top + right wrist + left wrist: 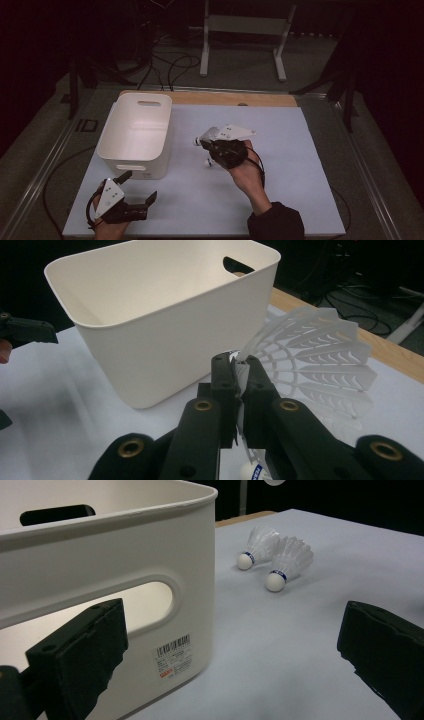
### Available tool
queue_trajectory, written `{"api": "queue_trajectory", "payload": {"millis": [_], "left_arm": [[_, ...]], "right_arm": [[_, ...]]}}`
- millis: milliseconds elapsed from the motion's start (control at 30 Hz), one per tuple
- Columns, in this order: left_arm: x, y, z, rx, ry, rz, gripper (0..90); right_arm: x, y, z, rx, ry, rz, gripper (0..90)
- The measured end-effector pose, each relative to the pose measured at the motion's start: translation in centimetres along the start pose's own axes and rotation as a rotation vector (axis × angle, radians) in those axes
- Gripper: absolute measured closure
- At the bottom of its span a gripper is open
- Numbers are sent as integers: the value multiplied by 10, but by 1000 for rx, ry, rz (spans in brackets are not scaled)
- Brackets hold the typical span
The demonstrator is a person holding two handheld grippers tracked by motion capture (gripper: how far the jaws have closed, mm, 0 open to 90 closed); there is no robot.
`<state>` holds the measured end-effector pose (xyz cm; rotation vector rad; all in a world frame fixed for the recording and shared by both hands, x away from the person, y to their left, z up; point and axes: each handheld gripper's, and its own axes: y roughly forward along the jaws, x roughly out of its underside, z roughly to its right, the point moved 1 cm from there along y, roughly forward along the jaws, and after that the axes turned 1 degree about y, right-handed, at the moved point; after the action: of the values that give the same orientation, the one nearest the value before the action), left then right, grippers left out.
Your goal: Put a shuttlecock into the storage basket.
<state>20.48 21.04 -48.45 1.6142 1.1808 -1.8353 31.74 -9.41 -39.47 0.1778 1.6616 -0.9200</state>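
A white plastic bin [135,135] with handle cut-outs is placed on the left part of the pale blue tabletop [300,165]; a strip of bare wood is seen along the far edge. Behind the tabletop, a white metal stand [245,30] and some black cables [170,65] are seen on the floor.

The right tongs [204,145] are held near the middle of the tabletop, just to the right of the bin. In the right gripper view they are closed on the skirt of a white shuttlecock [320,355], which is pinched thin between the two black jaws; its cork with a blue band is partly seen at the bottom of that view. The bin stands directly ahead of these tongs, near them.

The left tongs [137,187] are held at the near left corner, in front of the bin, and are spread wide with nothing between them. In the left gripper view, one jaw is seen against the bin wall.

In the left gripper view two shuttlecocks [277,560] are shown lying side by side on the tabletop, to the right of the bin, with their corks towards the camera. In the high view they are mostly covered by the right hand [245,167].

A barcode label [173,655] is stuck low on the bin wall; its print is too small to be read.
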Motion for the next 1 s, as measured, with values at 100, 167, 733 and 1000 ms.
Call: {"api": "queue_trajectory", "payload": {"millis": [100,167,733,1000], "left_arm": [[0,0,0,0,0,-1,4],[0,0,0,1,0,-1,4],[0,0,0,1,0,0,4],[0,0,0,1,0,-1,4]], "right_arm": [[-1,1,-1,-2,4,4,866],[-2,1,-1,-3,-3,5,866],[-10,3,-4,-18,-4,15,866],[-13,4,-4,-19,1,18,865]]}}
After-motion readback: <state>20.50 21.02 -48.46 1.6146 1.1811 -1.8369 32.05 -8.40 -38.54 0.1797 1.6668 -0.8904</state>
